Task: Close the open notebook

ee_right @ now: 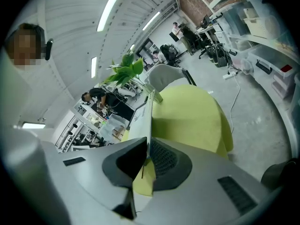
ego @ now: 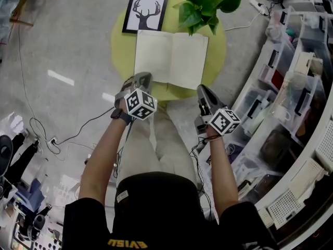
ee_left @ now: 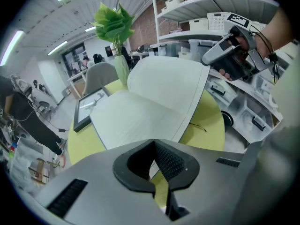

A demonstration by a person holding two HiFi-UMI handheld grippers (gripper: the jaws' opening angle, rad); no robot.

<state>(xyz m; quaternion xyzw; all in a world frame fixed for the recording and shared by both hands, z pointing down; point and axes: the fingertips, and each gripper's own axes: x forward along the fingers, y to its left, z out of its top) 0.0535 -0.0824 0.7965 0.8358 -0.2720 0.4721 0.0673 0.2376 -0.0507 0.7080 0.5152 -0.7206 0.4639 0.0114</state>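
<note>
The notebook lay open near the middle of a round yellow-green surface, its blank pages up and its spine running away from the person. The left half rested flat. In the left gripper view the right half curved up off the surface. The right tool was pinching that right half at its near outer corner; in the right gripper view the sheet showed edge-on as a thin pale line running up from between the two dark pads, which were pressed onto it. The left tool had its jaws pressed together, with nothing visibly caught between them, and its tips sat at the near edge of the left page, close to the corner; whether they touched the paper could not be told. Each tool carried its cube of square markers, and both bare forearms reached in from below in the head view, one on each side of the person's light trousers. Beyond the notebook, a framed picture of black antlers lay at the far left of the surface, just beside the notebook's far edge, and a leafy green plant stood at the far right. The pale floor around the surface carried a thin black cable on the left, while white shelves packed with clear bins curved along the right.
</note>
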